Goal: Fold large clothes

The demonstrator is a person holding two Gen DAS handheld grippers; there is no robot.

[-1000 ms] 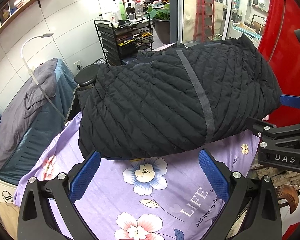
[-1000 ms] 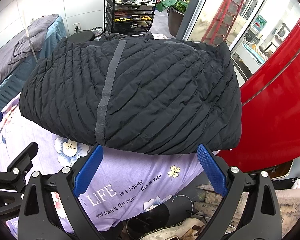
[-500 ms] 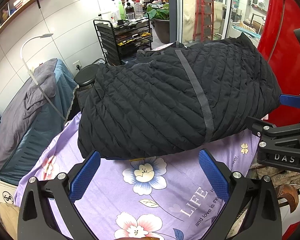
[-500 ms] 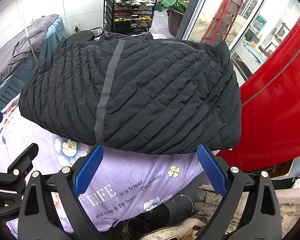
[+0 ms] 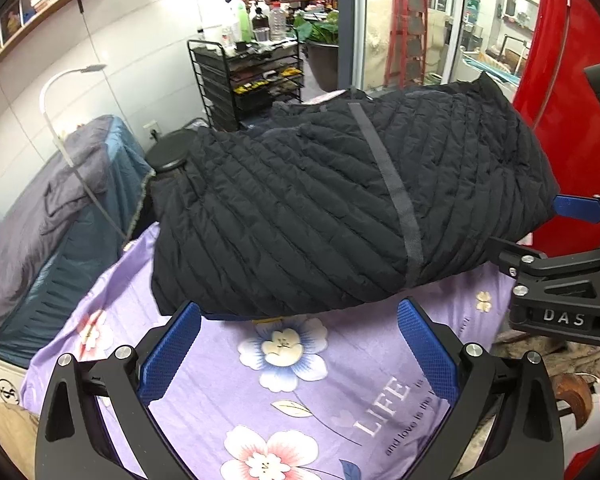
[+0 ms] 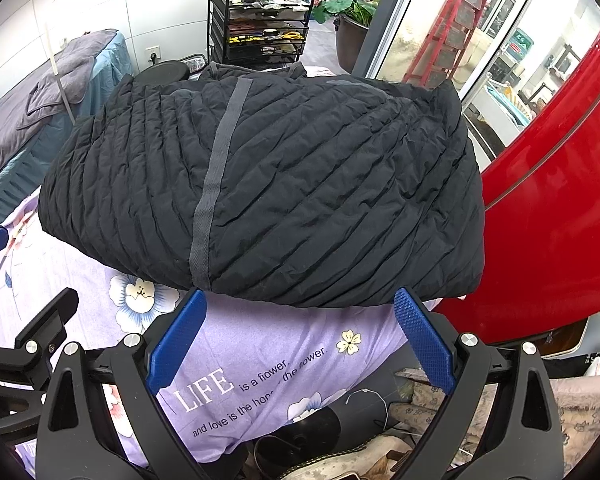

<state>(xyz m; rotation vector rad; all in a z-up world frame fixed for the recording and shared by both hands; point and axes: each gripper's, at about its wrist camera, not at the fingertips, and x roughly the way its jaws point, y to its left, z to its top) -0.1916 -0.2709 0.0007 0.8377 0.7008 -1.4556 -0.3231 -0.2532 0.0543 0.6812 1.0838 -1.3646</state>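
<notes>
While the black quilted puffer jacket (image 6: 268, 184) lies as a thick folded bundle on the far half of the lilac flower-printed bedsheet (image 5: 312, 396), both tools hang just short of its near edge with nothing between their blue pads. Across the last second almost nothing has shifted: the bundle keeps its outline, the grey webbing strip (image 6: 216, 184) still runs over its top from far to near, and neither tool has crept forward or closed. The left gripper (image 5: 300, 348) stands with its jaws spread wide near the jacket's near-left hem, touching no cloth. The right gripper (image 6: 300, 338) is likewise released, its jaws splayed before the near-right part of the bundle, beside the red curved panel (image 6: 560, 208) on the right.

That stillness reads to me as a pause after a fold has been laid down, not the middle of a pull. The jacket looks compact and fairly square, so the folding seems close to finished; whether another fold is meant, I cannot tell. Being puffy, it may spring open if left unpressed, and the right edge sits near the sheet's drop-off.
</notes>
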